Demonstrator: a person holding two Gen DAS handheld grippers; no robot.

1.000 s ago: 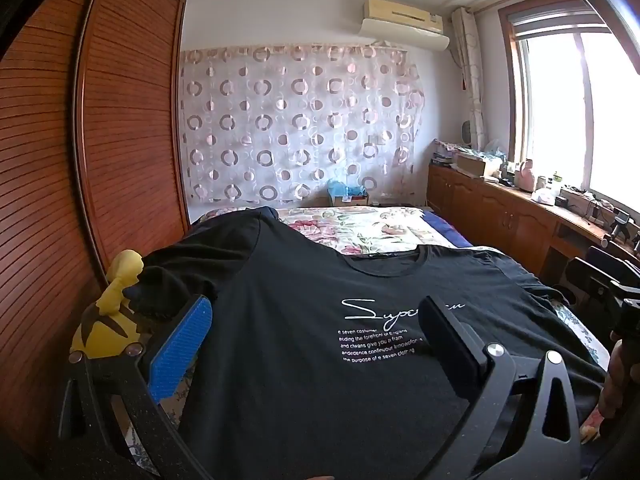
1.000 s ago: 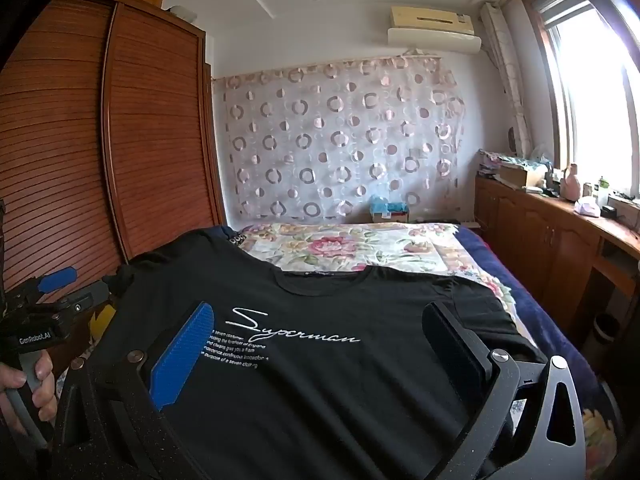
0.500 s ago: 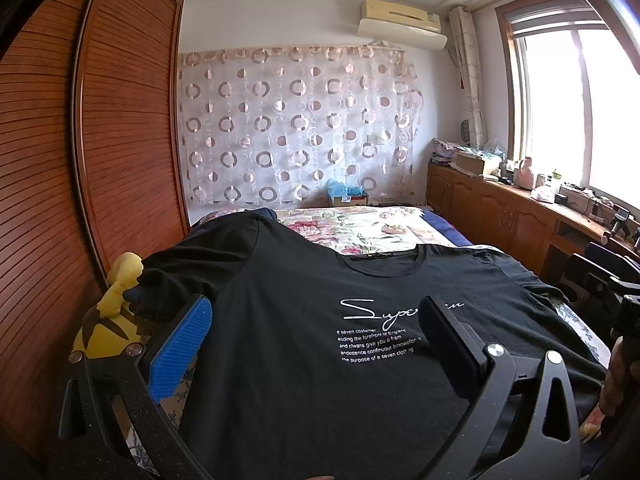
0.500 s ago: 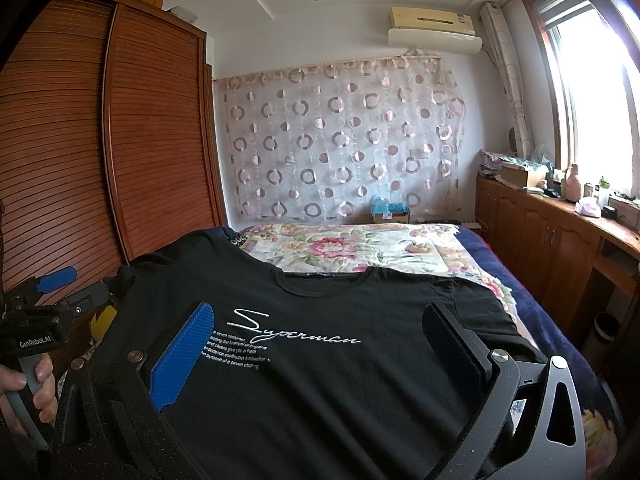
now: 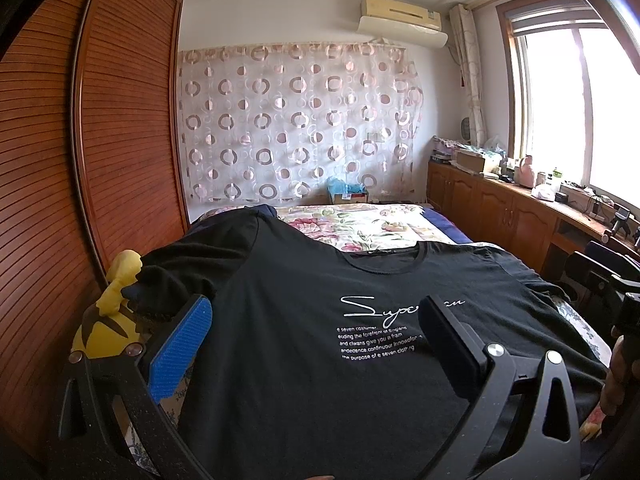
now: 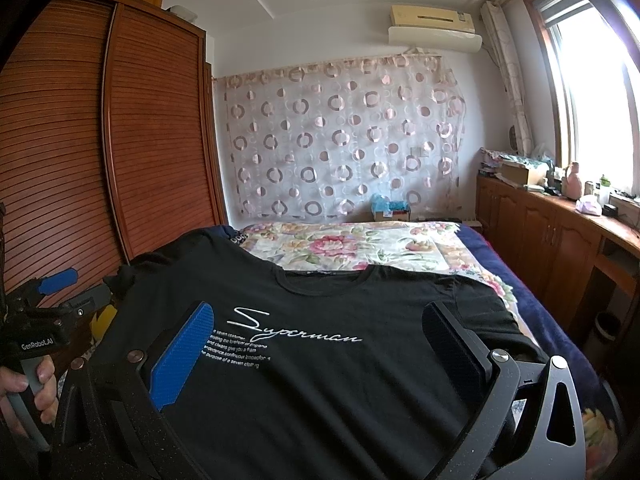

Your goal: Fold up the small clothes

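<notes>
Both tongs, left point(image 5: 316, 344) and right point(image 6: 320, 344), wide, empty over flat shirt point(image 5: 320, 380). Risk: grabbing both layers unevenly, skewing fold.

Yellow plush toy point(image 5: 106, 320) — beside shirt's point(image 5: 320, 360) left sleeve

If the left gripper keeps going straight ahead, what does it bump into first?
Probably the black T-shirt spread on the bed. The open left gripper points along and above it, so depth is hard to judge.
</notes>
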